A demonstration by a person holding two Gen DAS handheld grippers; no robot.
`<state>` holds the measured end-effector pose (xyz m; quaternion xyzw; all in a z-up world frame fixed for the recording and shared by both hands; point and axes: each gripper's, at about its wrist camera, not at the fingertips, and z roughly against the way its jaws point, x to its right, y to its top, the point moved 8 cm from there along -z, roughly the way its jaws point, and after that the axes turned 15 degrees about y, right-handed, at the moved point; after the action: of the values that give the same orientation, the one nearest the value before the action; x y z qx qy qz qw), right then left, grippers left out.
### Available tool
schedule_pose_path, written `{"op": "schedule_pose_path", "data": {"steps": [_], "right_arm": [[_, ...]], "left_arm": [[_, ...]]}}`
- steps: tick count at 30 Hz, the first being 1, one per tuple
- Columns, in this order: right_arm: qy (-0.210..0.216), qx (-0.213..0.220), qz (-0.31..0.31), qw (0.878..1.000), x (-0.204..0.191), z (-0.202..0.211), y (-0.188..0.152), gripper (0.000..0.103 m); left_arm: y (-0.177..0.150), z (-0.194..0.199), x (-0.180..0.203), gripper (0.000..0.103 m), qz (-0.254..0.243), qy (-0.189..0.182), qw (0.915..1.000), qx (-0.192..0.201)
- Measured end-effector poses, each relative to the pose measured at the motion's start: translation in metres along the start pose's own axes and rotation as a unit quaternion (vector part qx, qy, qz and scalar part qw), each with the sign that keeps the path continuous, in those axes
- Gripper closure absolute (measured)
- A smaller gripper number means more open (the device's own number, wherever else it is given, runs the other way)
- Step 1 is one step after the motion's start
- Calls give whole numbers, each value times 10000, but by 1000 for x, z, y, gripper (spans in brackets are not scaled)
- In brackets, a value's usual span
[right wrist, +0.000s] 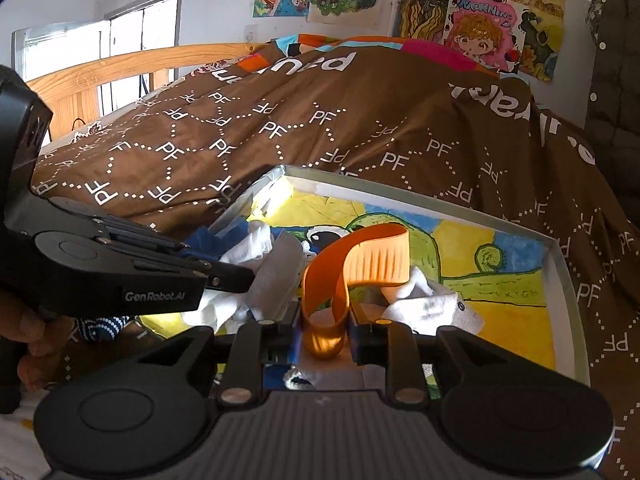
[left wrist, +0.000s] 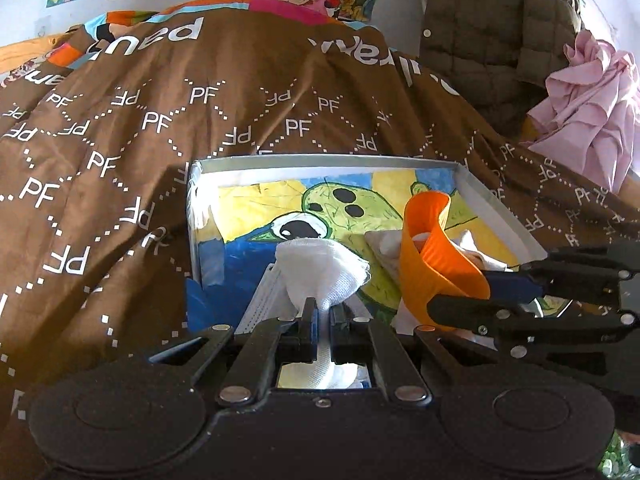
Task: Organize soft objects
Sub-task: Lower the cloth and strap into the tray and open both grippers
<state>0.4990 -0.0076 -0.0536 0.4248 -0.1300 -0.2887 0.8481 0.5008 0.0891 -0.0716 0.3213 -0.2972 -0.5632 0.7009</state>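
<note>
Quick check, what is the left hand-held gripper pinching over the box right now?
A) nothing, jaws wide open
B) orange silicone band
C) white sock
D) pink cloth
C: in the left wrist view the left hand-held gripper is closed on a bunched white sock above the painted box; the orange band sits in the right hand-held gripper.

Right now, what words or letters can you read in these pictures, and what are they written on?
"PF": repeated in white all over the brown blanket.
"GenRobot.AI": on the side of the left gripper.
"MORNING": on the cartoon poster on the wall.
Big white letters along the blanket's top edge: upside down and creased; only "pau" can be made out.
The other wall drawings and the box show no words I can read.
</note>
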Motion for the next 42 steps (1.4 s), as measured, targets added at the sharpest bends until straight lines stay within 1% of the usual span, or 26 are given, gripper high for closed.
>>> {"op": "schedule_pose_path", "data": {"steps": [4, 9, 13, 14, 17, 19, 21, 22, 24, 27, 31, 32, 33, 34, 35, 36, 40, 42], "right_arm": [[-37, -18, -16, 10000, 1, 2, 0, 71], [-64, -35, 32, 10000, 0, 6, 0, 66], [-100, -10, 117, 9999, -2, 11, 0, 64], [-104, 1, 131, 9999, -2, 13, 1, 64], [-129, 31, 178, 9998, -4, 18, 2, 59], [-153, 64, 202, 9997, -4, 22, 3, 56], [-176, 110, 205, 9996, -4, 26, 4, 50], [-184, 138, 205, 9995, -5, 29, 5, 49], [-218, 185, 222, 9993, -5, 35, 6, 46], [-267, 250, 253, 9990, -6, 44, 8, 38], [-341, 381, 256, 9984, -8, 59, 10, 29], [-370, 435, 252, 9980, -9, 63, 11, 24], [-410, 496, 247, 9976, -9, 68, 12, 19], [-465, 591, 232, 9969, -10, 74, 14, 17], [-501, 685, 212, 9962, -9, 80, 15, 15], [-534, 797, 188, 9952, -9, 87, 17, 14], [-713, 1117, 130, 9911, -8, 112, 22, 9], [-794, 1253, 83, 9889, -8, 124, 24, 4]], "left_arm": [[1, 3, -1, 96, 63, -46, 10000, 22], [1, 6, -1, 88, 101, -51, 9999, 28], [2, 13, -2, 84, 116, -69, 9999, 86], [2, 14, -3, 81, 124, -70, 9999, 93], [1, 18, -4, 74, 159, -72, 9998, 91], [1, 21, -5, 72, 180, -57, 9998, 96], [2, 24, -6, 69, 181, -36, 9998, 100], [3, 25, -7, 68, 178, -15, 9998, 109], [4, 29, -7, 61, 187, 7, 9997, 131], [6, 38, -9, 53, 197, 66, 9996, 201], [10, 50, -9, 46, 190, 123, 9993, 302], [11, 53, -9, 43, 186, 136, 9992, 330], [13, 57, -9, 37, 188, 160, 9990, 372], [15, 62, -9, 33, 197, 189, 9987, 423], [16, 66, -9, 27, 213, 224, 9984, 484], [17, 71, -10, 22, 231, 249, 9980, 542], [23, 93, -13, 16, 309, 296, 9961, 776], [26, 104, -12, 11, 292, 327, 9950, 893]]}}
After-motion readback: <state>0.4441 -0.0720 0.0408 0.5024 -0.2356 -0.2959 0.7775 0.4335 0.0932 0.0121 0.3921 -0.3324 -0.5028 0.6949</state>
